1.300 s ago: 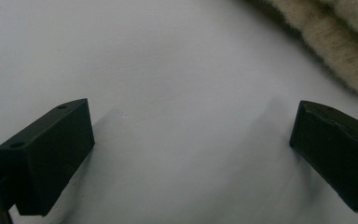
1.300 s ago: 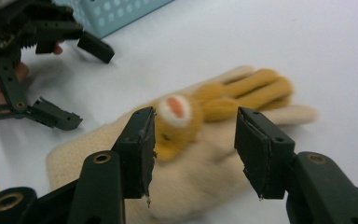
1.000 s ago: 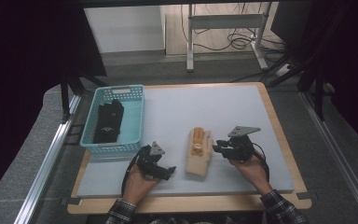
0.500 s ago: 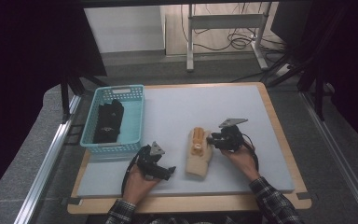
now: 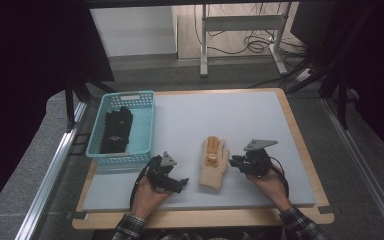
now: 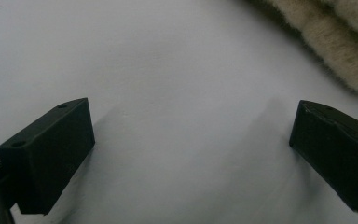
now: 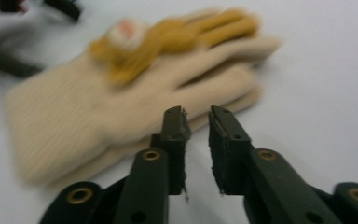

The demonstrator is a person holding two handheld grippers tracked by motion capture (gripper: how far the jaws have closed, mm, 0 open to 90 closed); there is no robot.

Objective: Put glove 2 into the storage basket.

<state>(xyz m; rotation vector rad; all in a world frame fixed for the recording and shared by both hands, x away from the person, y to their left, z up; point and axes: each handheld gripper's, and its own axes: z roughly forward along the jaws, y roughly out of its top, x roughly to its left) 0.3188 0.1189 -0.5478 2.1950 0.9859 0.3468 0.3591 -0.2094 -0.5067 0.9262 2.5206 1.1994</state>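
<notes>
**Two grippers flank a glove on the mat**

A grey mat [image 5: 240,120] covers a wooden table. Nearest the person, the left gripper [image 5: 172,182] rests on the mat with its jaws spread wide and nothing between them. Just right of it lies a cream glove [image 5: 215,165] with yellow on top. The right gripper [image 7: 196,122] points at the glove's edge, jaws parted by a narrow gap, holding nothing. Farther off at the left stands a teal basket [image 5: 145,97] with dark gloves [image 5: 116,130] inside.
</notes>
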